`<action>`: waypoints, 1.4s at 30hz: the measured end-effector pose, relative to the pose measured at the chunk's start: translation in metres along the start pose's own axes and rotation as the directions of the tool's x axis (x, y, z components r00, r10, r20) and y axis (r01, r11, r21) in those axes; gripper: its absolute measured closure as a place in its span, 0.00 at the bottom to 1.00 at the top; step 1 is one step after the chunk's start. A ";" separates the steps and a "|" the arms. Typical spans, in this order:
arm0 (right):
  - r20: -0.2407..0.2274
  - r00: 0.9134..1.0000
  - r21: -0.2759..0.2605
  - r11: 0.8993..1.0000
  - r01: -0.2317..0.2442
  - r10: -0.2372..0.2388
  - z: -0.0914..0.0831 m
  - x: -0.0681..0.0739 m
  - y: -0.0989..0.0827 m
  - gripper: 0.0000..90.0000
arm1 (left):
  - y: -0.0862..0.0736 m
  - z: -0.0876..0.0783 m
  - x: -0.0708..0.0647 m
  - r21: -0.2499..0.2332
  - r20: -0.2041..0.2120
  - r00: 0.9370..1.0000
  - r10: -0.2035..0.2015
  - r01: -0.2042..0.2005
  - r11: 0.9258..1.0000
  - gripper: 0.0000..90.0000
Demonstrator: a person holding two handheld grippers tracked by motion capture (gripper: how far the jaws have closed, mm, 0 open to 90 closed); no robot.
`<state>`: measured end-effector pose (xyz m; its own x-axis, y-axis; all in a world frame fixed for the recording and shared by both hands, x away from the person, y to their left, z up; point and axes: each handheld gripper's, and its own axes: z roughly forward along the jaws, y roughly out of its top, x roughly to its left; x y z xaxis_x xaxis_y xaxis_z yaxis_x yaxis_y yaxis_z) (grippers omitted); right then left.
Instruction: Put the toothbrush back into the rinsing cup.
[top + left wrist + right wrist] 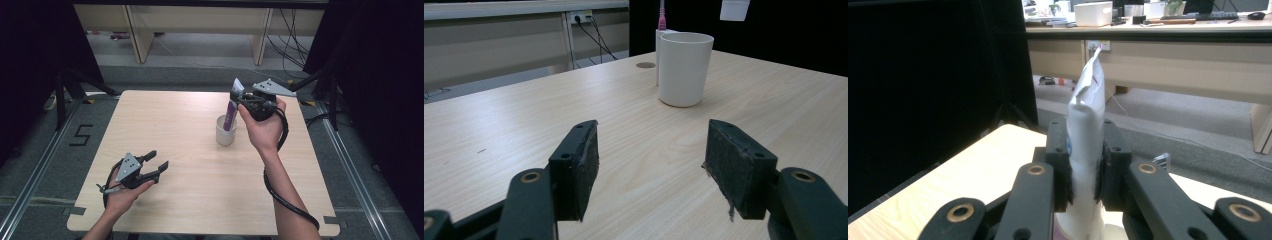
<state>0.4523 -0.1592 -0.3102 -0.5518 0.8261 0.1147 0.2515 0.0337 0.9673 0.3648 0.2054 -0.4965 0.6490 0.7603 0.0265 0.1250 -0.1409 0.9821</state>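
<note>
**Tube held over the cup**

My right gripper (240,100) pinches the upright purple-and-white tube (231,112), its lower end inside the white cup (226,131) mid-table (165,120). My left gripper (152,165) rests near the front edge, jaws wide apart, holding nothing.

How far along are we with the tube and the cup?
Done: the right tool is shut on the purple tube, whose lower end sits inside the white cup. In hand: that grip. Left: letting go. The left tool waits open above the table.

Tube (231,111) base hidden inside cup (226,134)
</note>
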 end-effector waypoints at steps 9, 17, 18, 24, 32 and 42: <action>0.013 1.000 -0.006 1.000 -0.006 0.006 0.002 -0.004 0.007 0.88 | -0.002 0.001 0.000 -0.003 -0.002 1.000 -0.002 0.002 1.000 0.42; 0.035 0.999 -0.014 1.000 0.009 -0.009 0.004 -0.009 0.013 0.88 | -0.005 0.002 0.002 -0.018 -0.005 1.000 -0.011 0.010 1.000 0.42; 0.030 1.000 -0.015 1.000 0.008 -0.007 0.004 -0.009 0.013 0.88 | -0.005 0.001 0.002 -0.008 -0.011 1.000 -0.004 0.004 1.000 0.42; 0.038 0.999 -0.022 1.000 0.002 -0.001 0.006 -0.011 0.016 0.88 | -0.005 0.002 0.001 0.000 -0.011 1.000 -0.005 0.005 1.000 0.42; 0.047 0.999 -0.019 1.000 0.016 -0.015 0.013 -0.016 0.016 0.88 | -0.006 0.004 0.001 0.002 -0.008 1.000 -0.004 0.004 1.000 0.42; 0.060 0.998 -0.006 0.999 0.034 -0.033 0.023 -0.024 0.015 0.88 | -0.008 0.007 0.002 0.005 -0.007 1.000 -0.017 0.017 1.000 0.42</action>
<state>0.4879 -0.1658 -0.3038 -0.5112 0.8567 0.0686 0.2276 0.0580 0.9720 0.3704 0.2038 -0.5052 0.6417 0.7669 0.0109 0.1402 -0.1312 0.9814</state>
